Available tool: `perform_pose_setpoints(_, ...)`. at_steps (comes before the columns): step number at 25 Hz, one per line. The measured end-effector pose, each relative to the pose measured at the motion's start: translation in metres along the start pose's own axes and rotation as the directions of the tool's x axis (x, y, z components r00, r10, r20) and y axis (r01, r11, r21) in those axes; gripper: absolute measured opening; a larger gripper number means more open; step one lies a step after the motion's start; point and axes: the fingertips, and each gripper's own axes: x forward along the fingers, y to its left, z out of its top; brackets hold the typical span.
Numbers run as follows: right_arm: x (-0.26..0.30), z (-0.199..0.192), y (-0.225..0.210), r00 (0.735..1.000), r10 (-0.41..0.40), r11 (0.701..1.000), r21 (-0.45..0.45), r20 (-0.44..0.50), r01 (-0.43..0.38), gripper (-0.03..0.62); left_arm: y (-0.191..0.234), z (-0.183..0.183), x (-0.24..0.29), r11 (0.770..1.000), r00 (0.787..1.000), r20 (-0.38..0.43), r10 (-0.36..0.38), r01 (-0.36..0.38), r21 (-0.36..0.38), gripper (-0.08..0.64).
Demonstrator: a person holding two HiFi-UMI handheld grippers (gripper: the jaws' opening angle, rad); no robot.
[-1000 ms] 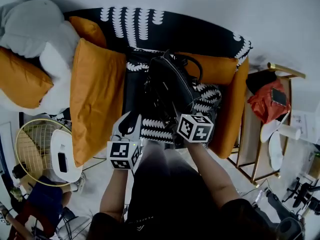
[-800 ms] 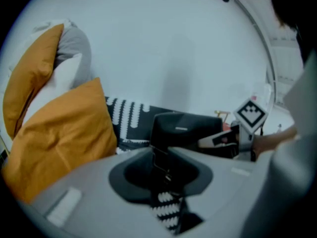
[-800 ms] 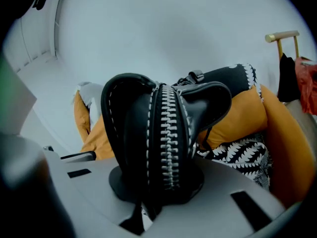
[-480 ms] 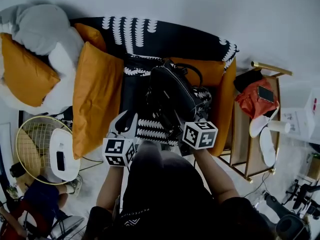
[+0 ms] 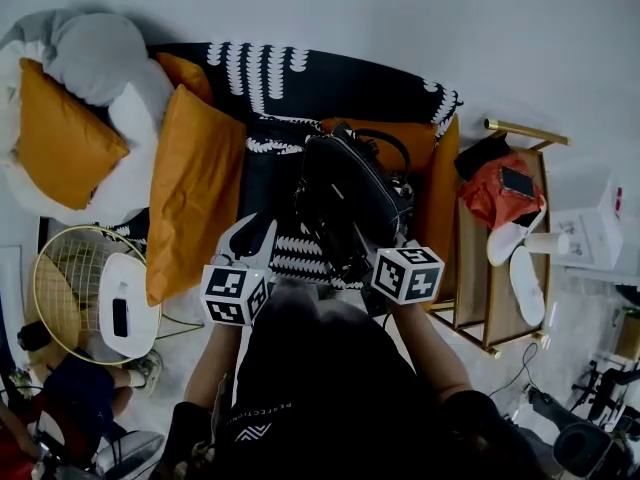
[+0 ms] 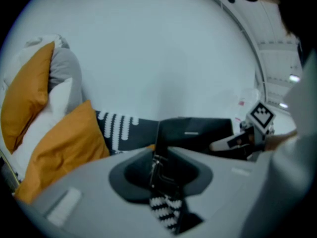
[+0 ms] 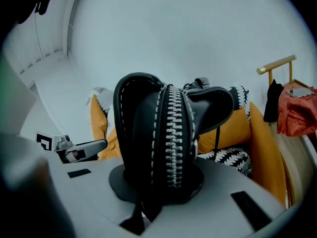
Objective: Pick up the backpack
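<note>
The backpack (image 5: 350, 193) looks like smooth black leather with a faint sheen, and its zipper (image 7: 173, 133) has shiny metal teeth. Left of the backpack, the orange cushion (image 5: 195, 198) is matt cloth. To its right, the rack frame (image 5: 525, 131) is glossy brass-coloured metal.

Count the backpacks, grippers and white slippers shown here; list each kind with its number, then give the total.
Backpack: 1
Grippers: 2
White slippers: 2
Total: 5
</note>
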Motion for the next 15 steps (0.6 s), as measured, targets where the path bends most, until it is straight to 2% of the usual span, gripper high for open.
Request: perform_pose_setpoints(15, -0.039, 0.014, 0.014, 0.999, 0.003, 0.999, -0.046, 0.046, -0.001, 0.028, -0.011, 0.029, -0.028, 1.0, 0.997, 0.071, -0.006, 0.007, -0.003, 0.101)
